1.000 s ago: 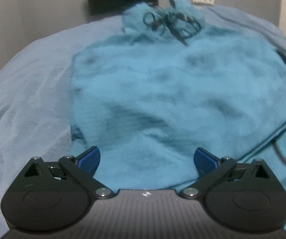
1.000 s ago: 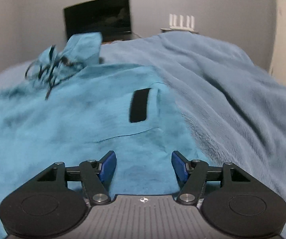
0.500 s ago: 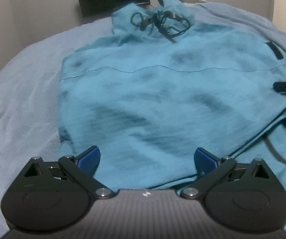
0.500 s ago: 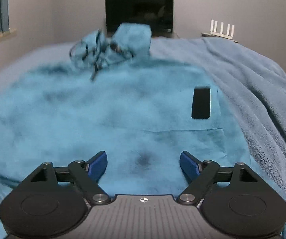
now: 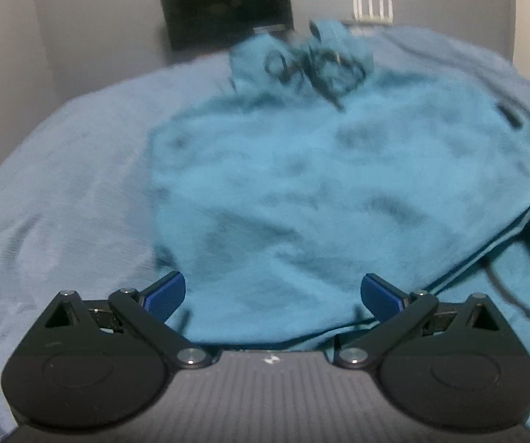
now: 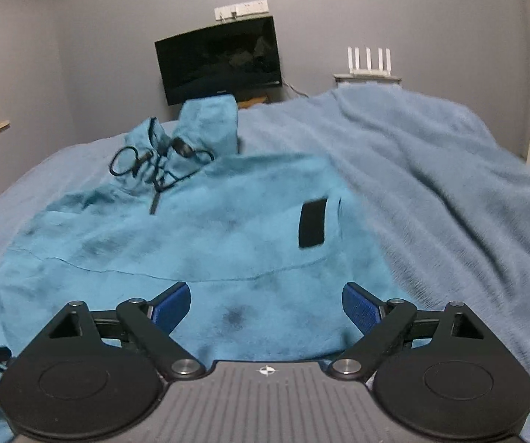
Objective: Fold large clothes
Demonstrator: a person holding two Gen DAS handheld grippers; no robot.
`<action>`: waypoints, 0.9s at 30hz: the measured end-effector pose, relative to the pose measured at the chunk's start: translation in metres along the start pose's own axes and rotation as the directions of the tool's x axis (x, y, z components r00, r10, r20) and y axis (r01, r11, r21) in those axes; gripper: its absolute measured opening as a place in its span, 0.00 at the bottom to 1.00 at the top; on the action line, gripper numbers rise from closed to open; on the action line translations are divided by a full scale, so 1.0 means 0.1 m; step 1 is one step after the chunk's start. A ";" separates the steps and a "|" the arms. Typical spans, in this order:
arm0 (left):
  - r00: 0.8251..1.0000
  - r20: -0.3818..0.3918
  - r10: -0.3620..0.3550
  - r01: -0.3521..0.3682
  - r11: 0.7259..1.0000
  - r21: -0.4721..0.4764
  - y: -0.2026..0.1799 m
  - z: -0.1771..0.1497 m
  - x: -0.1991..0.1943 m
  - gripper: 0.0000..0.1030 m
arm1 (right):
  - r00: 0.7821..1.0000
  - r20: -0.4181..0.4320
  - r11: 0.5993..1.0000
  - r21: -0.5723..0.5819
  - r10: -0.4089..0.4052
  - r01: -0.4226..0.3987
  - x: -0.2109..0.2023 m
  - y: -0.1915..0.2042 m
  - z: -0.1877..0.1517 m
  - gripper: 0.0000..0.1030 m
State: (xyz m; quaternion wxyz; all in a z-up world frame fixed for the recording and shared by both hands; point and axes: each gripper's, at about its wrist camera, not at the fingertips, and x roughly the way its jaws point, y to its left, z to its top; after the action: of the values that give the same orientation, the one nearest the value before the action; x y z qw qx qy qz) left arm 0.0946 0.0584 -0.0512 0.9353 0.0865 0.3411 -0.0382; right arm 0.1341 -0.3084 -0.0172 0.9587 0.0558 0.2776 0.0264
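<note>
The teal hoodie [image 6: 198, 251] lay spread on the blue blanket [image 6: 449, 184], hood at the far end. The left gripper [image 5: 273, 291] and the right gripper [image 6: 266, 304] were both wide open and held nothing. A grasp might catch the blanket too, because both fabrics are fluffy. The left view was blurred, and the near hem was hidden.

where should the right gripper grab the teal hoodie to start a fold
Probably the near right corner of the teal hoodie, at its bottom hem. Come in low from the near side: that edge lies flat and free on the blanket just ahead of the open right gripper.
</note>
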 end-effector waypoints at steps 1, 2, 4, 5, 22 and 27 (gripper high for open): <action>1.000 0.026 0.002 -0.002 1.000 -0.010 0.02 0.02 -0.13 0.99 | 1.000 0.009 1.000 -0.009 0.009 -0.009 -0.11 0.00 0.04 0.88; 0.998 0.059 0.002 0.000 1.000 -0.023 0.05 0.04 -0.29 0.99 | 1.000 0.019 1.000 -0.015 0.018 -0.017 -0.21 0.00 0.08 0.88; 0.993 0.119 -0.009 0.016 0.998 -0.059 0.12 0.06 -0.59 0.99 | 0.998 0.045 0.999 -0.024 0.041 -0.040 -0.43 -0.01 0.13 0.89; 0.989 0.146 -0.019 0.031 0.996 -0.080 0.16 0.07 -0.74 0.99 | 0.997 0.057 0.998 -0.027 0.052 -0.051 -0.54 -0.01 0.15 0.89; 0.981 0.115 -0.154 0.147 0.987 0.069 0.27 -0.48 -2.82 0.99 | 0.985 0.006 0.934 -0.319 0.172 -0.161 -2.41 -0.33 -0.06 0.91; 0.977 -0.015 -0.215 0.213 0.957 0.198 0.08 -0.92 -3.02 0.99 | 0.978 -0.101 0.879 -0.427 0.184 -0.210 -2.84 -0.40 -0.28 0.88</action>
State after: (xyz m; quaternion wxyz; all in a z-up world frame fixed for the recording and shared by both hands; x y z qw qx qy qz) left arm -0.1929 0.0871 0.0754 0.9134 0.1418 0.3400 -0.1733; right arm -0.1194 -0.3692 0.1047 0.9308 -0.1328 0.2849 0.1866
